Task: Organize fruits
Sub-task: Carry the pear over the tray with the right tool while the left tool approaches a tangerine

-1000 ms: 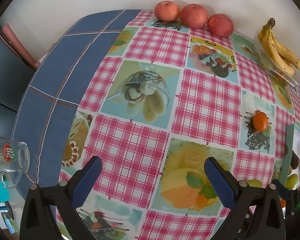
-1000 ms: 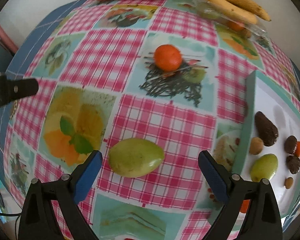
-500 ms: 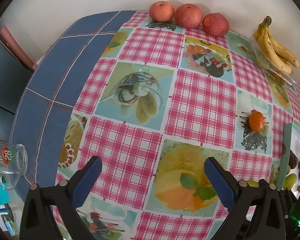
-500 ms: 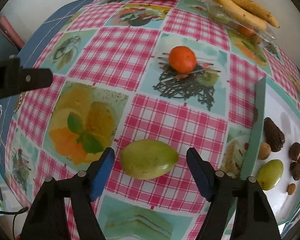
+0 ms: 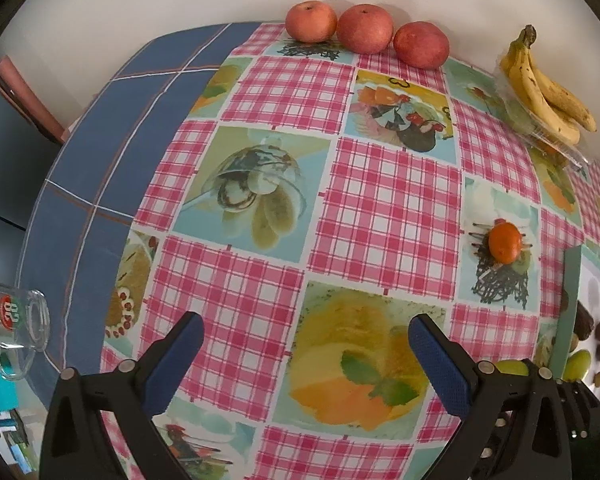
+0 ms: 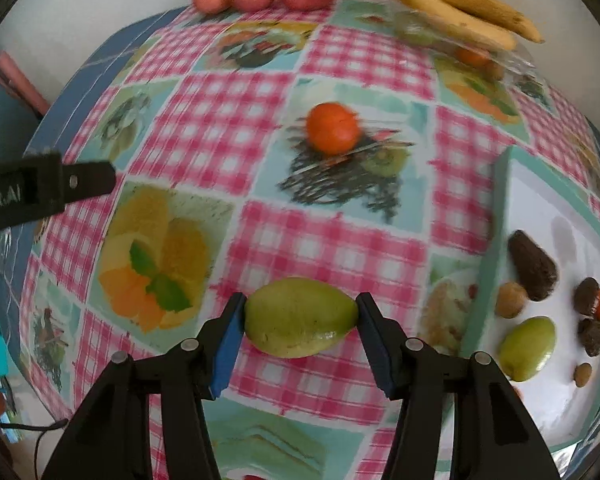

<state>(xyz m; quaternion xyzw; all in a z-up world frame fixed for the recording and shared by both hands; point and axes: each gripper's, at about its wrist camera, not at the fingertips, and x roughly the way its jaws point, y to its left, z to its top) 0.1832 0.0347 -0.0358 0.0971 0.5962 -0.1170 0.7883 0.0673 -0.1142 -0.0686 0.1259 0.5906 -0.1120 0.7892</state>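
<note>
The right gripper [image 6: 300,320] clamps the smooth oval green fruit [image 6: 300,317] endwise, left of the white teal-rimmed tray [image 6: 496,264]; lift gently. The left gripper [image 5: 305,354] hangs spread, empty.

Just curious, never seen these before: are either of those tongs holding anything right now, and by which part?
The right tongs clamp the green fruit by its two pointed ends, one pad on each. The left tongs are open, holding nothing.
</note>
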